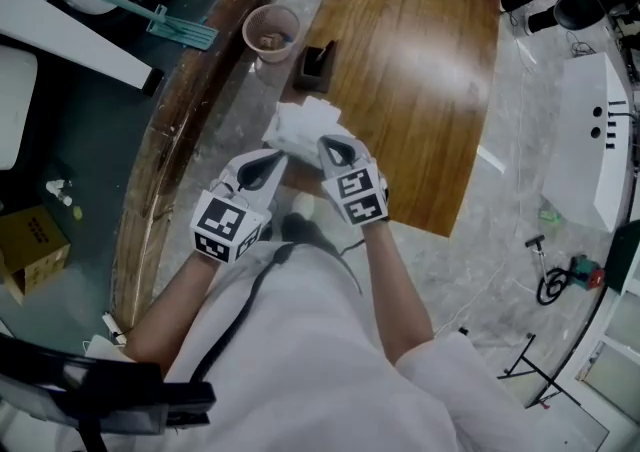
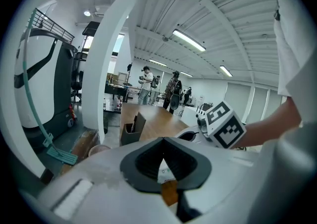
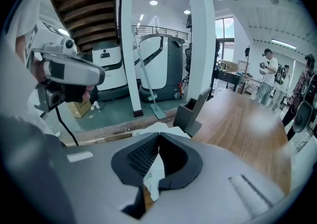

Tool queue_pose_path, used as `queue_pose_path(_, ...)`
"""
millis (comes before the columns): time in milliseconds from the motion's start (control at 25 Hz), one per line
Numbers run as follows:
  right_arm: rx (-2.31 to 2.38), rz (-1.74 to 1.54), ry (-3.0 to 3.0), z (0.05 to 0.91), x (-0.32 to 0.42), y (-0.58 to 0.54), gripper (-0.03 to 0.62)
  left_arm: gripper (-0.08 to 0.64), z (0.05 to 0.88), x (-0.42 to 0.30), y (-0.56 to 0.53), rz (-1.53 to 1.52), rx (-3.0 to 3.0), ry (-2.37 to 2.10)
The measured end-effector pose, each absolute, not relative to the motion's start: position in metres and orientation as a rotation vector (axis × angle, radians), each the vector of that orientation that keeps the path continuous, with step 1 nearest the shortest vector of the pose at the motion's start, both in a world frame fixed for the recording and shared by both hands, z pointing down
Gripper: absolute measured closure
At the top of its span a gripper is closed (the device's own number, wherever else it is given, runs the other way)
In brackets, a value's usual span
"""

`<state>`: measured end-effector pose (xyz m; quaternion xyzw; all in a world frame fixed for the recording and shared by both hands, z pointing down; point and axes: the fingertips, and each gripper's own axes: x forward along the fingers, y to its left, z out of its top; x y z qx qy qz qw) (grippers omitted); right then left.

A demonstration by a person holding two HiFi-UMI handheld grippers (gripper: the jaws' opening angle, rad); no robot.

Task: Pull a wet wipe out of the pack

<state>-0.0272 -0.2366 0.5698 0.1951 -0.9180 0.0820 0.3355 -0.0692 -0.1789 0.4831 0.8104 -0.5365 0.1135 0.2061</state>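
Note:
The white wet wipe pack (image 1: 303,124) lies crumpled at the near edge of the wooden table (image 1: 420,80), between my two grippers. My left gripper (image 1: 281,156) comes at it from the near left with its jaws shut; a white printed bit of the pack (image 2: 165,169) shows behind its closed tips (image 2: 163,141). My right gripper (image 1: 323,143) meets the pack from the near right, jaws shut on a white strip (image 3: 155,174) with a small green mark. Whether that strip is the pack's film or a wipe is unclear.
A pink cup (image 1: 271,32) and a dark open box (image 1: 315,62) stand just beyond the pack. A cardboard box (image 1: 30,240) and a green-headed mop (image 1: 180,32) lie on the floor to the left. Several people stand far off (image 2: 173,89).

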Motion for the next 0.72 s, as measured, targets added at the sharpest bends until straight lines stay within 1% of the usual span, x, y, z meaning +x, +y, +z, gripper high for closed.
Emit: queue_pose_path(720, 0.664, 0.189, -2.429, 0.533, -0.005, -0.223, 0.581, 0.555, 0.469, -0.056, -0.177, 0.308, 2.363, -1.426)
